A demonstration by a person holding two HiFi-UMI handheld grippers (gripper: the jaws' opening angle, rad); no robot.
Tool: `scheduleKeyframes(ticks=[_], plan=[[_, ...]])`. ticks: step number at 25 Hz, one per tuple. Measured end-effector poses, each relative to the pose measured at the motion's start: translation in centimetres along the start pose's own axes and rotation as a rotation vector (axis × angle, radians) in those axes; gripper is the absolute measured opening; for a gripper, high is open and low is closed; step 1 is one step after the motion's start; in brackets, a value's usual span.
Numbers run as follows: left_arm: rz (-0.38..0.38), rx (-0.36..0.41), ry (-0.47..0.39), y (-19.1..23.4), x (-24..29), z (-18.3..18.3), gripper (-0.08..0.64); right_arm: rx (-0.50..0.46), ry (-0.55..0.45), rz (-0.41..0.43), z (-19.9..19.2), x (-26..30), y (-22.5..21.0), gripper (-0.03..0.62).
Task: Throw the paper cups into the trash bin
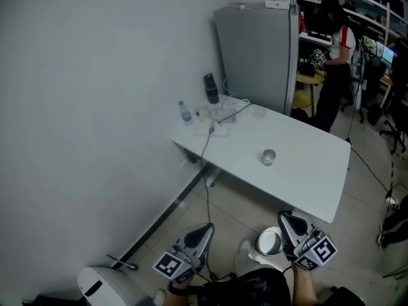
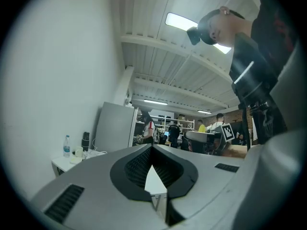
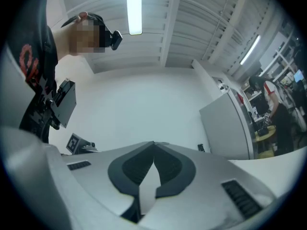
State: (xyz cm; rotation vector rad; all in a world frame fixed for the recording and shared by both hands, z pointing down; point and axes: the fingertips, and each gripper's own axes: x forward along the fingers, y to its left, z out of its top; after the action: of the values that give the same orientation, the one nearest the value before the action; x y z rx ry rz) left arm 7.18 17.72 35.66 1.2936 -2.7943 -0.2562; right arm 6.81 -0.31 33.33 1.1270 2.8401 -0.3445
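Observation:
One paper cup (image 1: 268, 157) stands upright on the white table (image 1: 319, 183), toward its near side. Both grippers are low at the bottom of the head view, in front of the table and well short of the cup. My left gripper (image 1: 207, 227) points toward the table; in the left gripper view its jaws (image 2: 152, 146) meet at the tips with nothing between them. My right gripper (image 1: 282, 217) is also shut and empty, and its jaws (image 3: 154, 143) touch in the right gripper view. A white round open container (image 1: 269, 241) sits on the floor between the grippers, just left of the right one.
A water bottle (image 1: 185, 113), a dark flask (image 1: 211, 88) and cables (image 1: 223, 116) lie at the table's far corner by the wall. A grey cabinet (image 1: 258, 56) stands behind it. A person (image 1: 335, 62) stands at the back right. A white domed object (image 1: 102, 285) sits at the bottom left.

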Motion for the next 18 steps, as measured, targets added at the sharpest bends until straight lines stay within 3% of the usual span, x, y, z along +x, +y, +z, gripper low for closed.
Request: scheduleKeyframes(ticks=[10,14,18], plan=[[-0.016,-0.031,0.062,9.3,9.4,0.9,-0.008,0.020,-0.063,-0.046,1.6,8.6,-9.2,0.006],[-0.083,-0.005,0.051,11.5,13.3,1.8,-0.008,0.012,-0.058,-0.077,1.8,10.9,-12.3,0.006],[-0.100,-0.005,0.081,14.3,15.8,1.9,-0.008,0.007,-0.041,-0.115,1.5,12.5,-14.1,0.007]])
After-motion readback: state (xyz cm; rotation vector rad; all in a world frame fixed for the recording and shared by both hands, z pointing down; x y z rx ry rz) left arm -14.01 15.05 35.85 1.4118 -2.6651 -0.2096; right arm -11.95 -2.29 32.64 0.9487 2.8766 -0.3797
